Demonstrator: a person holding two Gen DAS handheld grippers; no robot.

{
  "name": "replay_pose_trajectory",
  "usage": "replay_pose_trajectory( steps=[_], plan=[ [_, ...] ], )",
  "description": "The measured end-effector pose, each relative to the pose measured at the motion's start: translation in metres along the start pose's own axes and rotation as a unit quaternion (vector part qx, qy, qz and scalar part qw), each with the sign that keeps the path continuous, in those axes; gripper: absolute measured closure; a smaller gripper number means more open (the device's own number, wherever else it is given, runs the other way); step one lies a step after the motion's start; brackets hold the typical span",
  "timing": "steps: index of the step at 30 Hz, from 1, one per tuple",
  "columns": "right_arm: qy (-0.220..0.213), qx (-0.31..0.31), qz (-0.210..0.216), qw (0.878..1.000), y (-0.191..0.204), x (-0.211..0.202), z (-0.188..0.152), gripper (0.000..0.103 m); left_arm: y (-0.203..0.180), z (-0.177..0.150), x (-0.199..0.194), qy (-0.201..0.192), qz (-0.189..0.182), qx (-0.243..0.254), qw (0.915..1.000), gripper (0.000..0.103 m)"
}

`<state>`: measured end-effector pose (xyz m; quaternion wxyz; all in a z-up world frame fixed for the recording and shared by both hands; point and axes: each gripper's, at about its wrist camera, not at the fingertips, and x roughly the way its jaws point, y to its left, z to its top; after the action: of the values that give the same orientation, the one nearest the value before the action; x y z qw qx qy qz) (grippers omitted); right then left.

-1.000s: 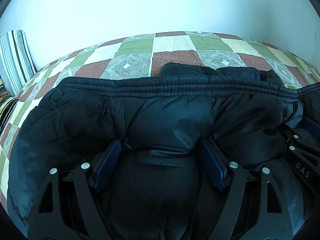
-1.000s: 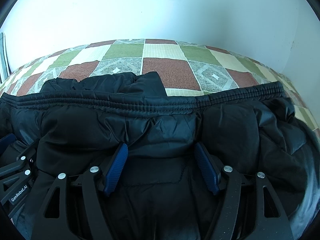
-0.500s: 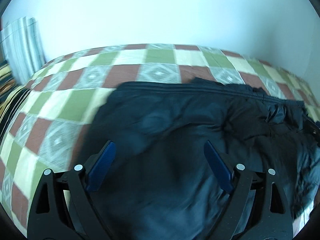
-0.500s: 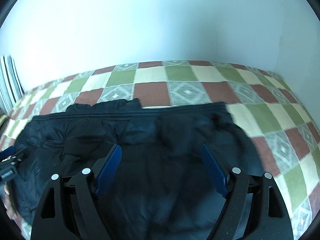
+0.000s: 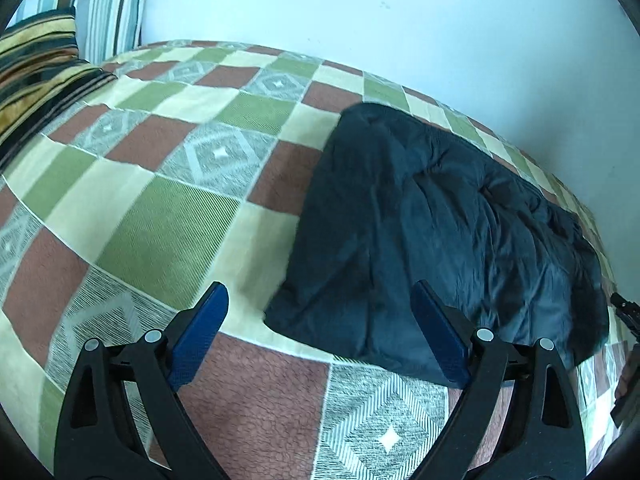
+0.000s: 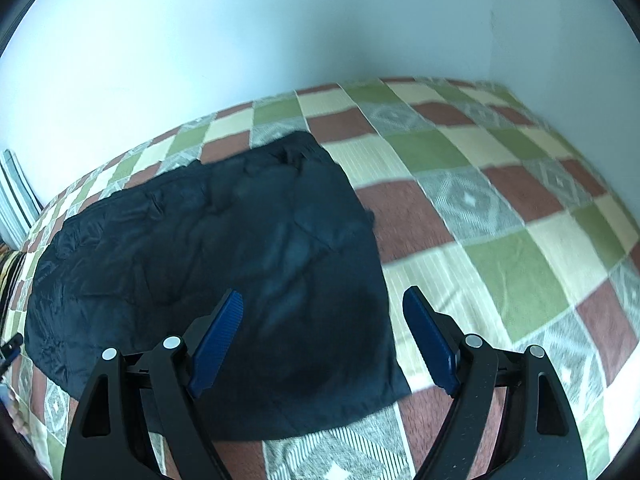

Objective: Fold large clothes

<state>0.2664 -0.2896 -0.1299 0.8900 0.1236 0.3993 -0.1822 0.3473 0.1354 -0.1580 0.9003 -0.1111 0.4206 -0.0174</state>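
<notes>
Both tongs I see apart from the jacket (image 5: 440,232): my left tongs (image 5: 320,344) are opening wider, nothing between the pads, and my right tongs (image 6: 322,338) stand wide and empty. This black jacket lies folded on the checked bedspread (image 5: 168,184), near the wall (image 5: 360,8).

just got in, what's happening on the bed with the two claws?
A person with a claw in each hand is folding a black puffer jacket on a checked bedspread. The jacket lies folded in a compact rectangle. Neither claw holds it: the left claw has jaws opening with nothing gripped, and the right claw is open above the jacket's near corner. Striped pillows sit at the far left.
</notes>
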Motion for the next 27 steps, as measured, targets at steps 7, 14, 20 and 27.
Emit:
replay_pose_trajectory(
  steps=[7, 14, 20, 27],
  plan=[
    [0.025, 0.017, -0.005, 1.000, -0.014, 0.022, -0.010, 0.022, -0.006, -0.003, 0.024, 0.014, -0.018, -0.018, 0.9996, 0.011],
    [0.061, 0.090, 0.041, 0.993, -0.035, 0.052, -0.020, 0.017, -0.005, -0.004, 0.042, 0.013, -0.029, -0.048, 0.9984, 0.011],
    [0.067, 0.098, 0.067, 0.991, -0.025, 0.057, -0.026, 0.062, 0.002, -0.003, 0.040, -0.006, -0.013, -0.077, 0.9969, 0.069],
    [0.041, 0.092, 0.073, 0.992, -0.018, 0.042, -0.029, 0.079, -0.008, -0.001, 0.022, -0.029, 0.008, -0.045, 0.9985, 0.089]
  ],
)
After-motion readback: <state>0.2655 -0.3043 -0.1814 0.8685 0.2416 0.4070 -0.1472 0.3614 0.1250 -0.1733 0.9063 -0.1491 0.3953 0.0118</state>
